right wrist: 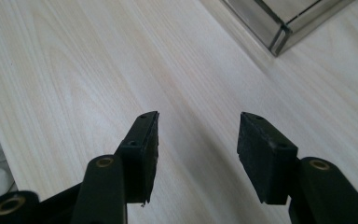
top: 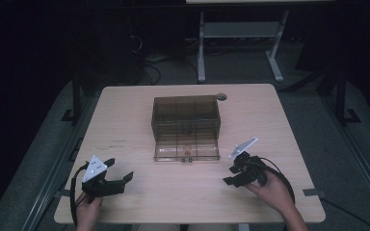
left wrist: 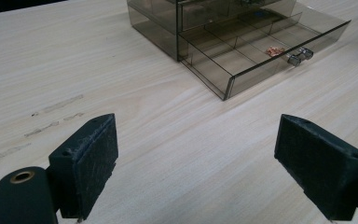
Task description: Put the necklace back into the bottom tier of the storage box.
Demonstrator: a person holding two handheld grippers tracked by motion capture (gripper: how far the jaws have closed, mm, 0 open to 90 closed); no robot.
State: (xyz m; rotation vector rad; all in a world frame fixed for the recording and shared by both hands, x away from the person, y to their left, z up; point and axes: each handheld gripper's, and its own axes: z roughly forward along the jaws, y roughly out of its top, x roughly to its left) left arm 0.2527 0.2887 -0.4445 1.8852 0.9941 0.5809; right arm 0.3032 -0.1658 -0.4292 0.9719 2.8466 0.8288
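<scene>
Bench (top: 125, 110) from the high view: we see a smoky clear drawer box (top: 186, 115) at its middle, the bottom drawer (top: 187, 150) pulled out toward us. Our left gripper (top: 118, 179) rests near the front left corner, our right gripper (top: 232, 174) just right of the drawer's front, both apart from it, likely parked so the drawer has room.

In the left gripper view we look along wide, empty jaws at the drawer, where a small copper-coloured piece (left wrist: 275, 50) lies in a compartment beside the handle (left wrist: 300, 55).

In the right gripper view our jaws stand moderately apart, holding nothing, above bare wood; the drawer's corner (right wrist: 279, 32) sits well ahead.
</scene>
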